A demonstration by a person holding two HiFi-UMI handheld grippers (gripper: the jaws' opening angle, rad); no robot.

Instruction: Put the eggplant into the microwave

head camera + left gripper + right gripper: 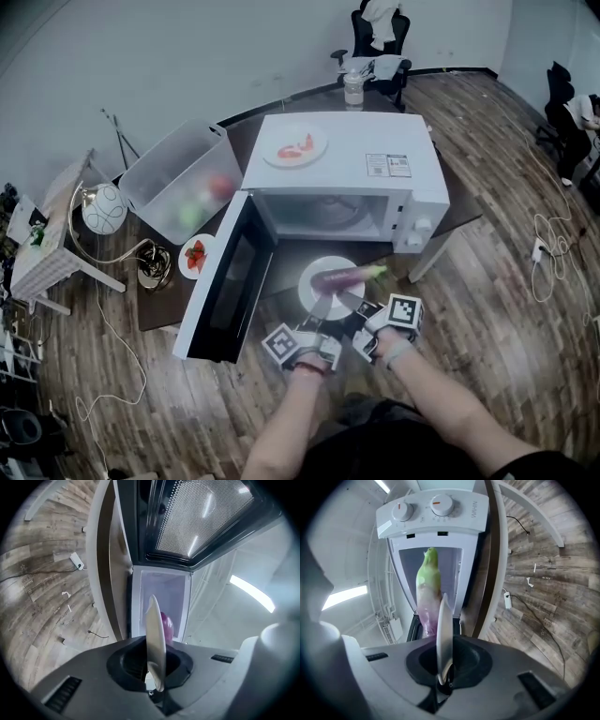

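Now, left tongs (155, 670) and right tongs (443, 670) tight on round white plate (325, 262) under glossy eggplant (339, 276).

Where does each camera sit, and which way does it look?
Head view: on the person's head, looking steeply down at the white microwave, door open; both arms, left gripper and right gripper show.
Left gripper view: on the left gripper, looking into the microwave; its grey jaws show, clamped on the round white plate.
Right gripper view: on the right gripper, facing the microwave's knobs; its jaws clamp the plate too.
Shared: both gripper views show the plate's rim and the purple eggplant with green stem.
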